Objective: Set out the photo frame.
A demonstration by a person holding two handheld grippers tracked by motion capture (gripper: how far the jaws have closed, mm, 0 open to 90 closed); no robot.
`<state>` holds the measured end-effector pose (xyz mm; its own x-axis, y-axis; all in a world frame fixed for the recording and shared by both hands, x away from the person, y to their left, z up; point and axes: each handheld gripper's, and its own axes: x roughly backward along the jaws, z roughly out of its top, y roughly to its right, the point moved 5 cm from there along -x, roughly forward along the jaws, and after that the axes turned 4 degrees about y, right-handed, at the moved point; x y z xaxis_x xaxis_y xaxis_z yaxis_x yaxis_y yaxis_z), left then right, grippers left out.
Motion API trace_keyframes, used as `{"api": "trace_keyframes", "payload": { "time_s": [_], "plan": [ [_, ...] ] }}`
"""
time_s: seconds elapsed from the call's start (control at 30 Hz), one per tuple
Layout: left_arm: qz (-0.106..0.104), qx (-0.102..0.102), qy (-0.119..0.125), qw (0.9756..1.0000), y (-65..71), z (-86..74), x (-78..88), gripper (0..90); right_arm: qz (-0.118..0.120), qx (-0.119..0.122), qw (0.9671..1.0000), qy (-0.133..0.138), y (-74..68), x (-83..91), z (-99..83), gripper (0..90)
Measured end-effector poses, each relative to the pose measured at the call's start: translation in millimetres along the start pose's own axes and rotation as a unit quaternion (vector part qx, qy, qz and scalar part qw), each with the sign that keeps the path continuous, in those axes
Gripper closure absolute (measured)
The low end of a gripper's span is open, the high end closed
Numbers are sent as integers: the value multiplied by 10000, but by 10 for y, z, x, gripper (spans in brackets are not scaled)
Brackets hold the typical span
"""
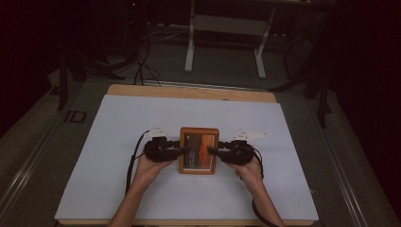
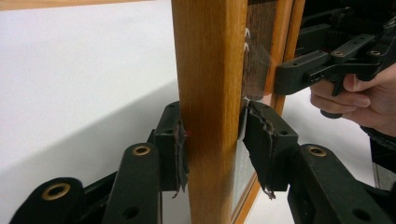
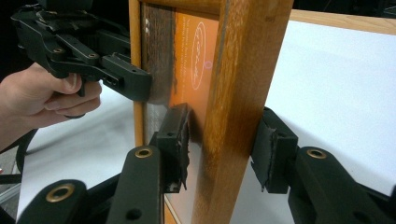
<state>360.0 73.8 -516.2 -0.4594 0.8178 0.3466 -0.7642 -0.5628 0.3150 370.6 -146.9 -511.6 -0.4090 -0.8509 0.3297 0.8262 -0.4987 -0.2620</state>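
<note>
Mid-table on the white sheet [image 1: 118, 156], the wooden picture frame [image 1: 199, 150] is clamped at both side rails — left gripper [image 1: 176, 150] and right gripper [image 1: 218, 152] closed on it — so gripping looks done, any carrying left.

Dim room, wooden bench [image 1: 189, 91] under a white sheet [image 1: 118, 142], grey carpeted floor [image 1: 222, 66], white-legged table frame [image 1: 227, 28] beyond, dark stand legs [image 1: 71, 71] at left, black cables [image 1: 142, 61] trailing, surroundings in shadow

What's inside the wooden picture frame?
Inside the wooden frame sits an orange picture with white writing, behind glass. A dark strip runs beside it. The left gripper and right gripper cover parts of it, and the writing is too small to read.
</note>
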Motion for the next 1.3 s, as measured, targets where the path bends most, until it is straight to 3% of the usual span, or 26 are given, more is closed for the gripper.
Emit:
{"api": "trace_keyframes", "payload": {
  "time_s": [0.17,0.33,0.5,0.6,0.7,0.8,1.3],
  "plan": [
    [110,51,-159,9998,-14,-21,-16,541,-74,-45,10000,-49,13,-6,-4,551],
    [95,153,-56,9998,-39,-6,12,498,-92,-175,9998,12,49,21,5,484],
    [56,134,-33,9999,-27,7,44,498,-59,-159,9999,29,50,48,20,452],
    [-14,80,-66,9999,-2,7,54,554,-9,-137,9999,23,38,62,28,451],
    [125,11,-131,9998,6,2,59,605,28,-65,10000,-37,28,74,25,451],
    [106,-2,-155,9998,-1,-6,79,646,25,-47,9999,-89,38,93,13,451],
    [236,-29,-132,9996,3,3,74,645,16,31,9999,-151,39,187,13,451]
  ]
}}
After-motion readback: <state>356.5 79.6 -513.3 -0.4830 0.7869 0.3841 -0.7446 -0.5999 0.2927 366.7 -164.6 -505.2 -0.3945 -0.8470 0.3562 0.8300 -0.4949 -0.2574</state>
